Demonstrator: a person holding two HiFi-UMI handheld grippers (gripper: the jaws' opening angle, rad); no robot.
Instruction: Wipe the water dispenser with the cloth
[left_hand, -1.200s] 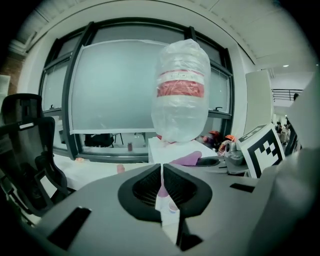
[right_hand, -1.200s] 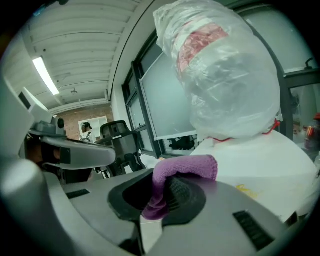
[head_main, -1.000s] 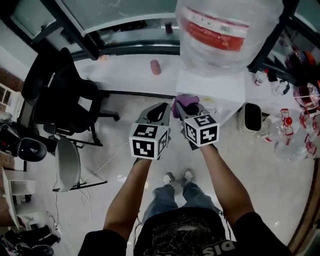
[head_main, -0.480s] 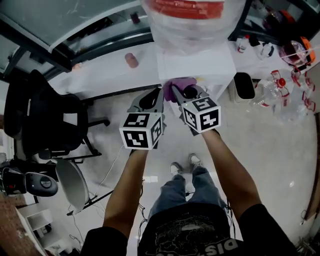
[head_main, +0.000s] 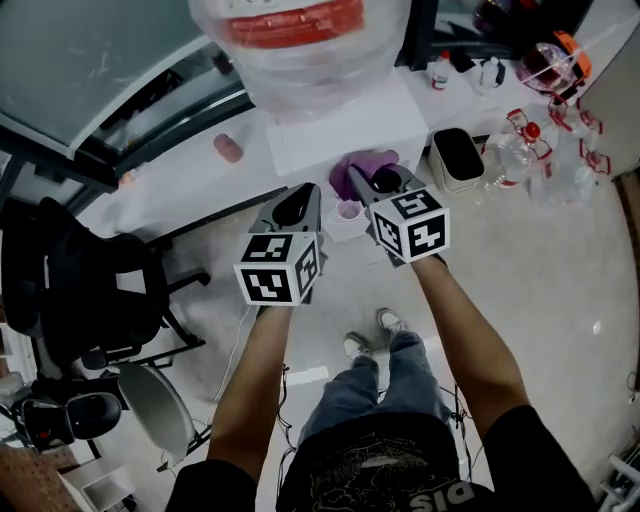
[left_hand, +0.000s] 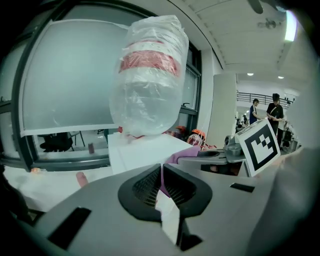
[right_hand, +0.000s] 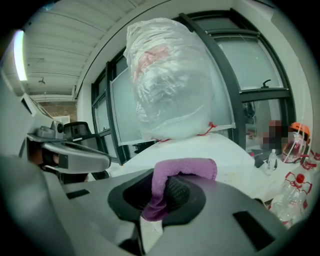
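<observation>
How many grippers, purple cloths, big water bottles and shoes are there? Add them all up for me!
Grippers: 2, the left gripper and the right gripper
Purple cloth: 1, held in the right gripper's fingers
Big water bottle: 1, wrapped in clear plastic
Shoes: 2, one and the other
Total: 6

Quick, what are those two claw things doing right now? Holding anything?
Left gripper: closed, holding nothing.
Right gripper: closed on the purple cloth.
</observation>
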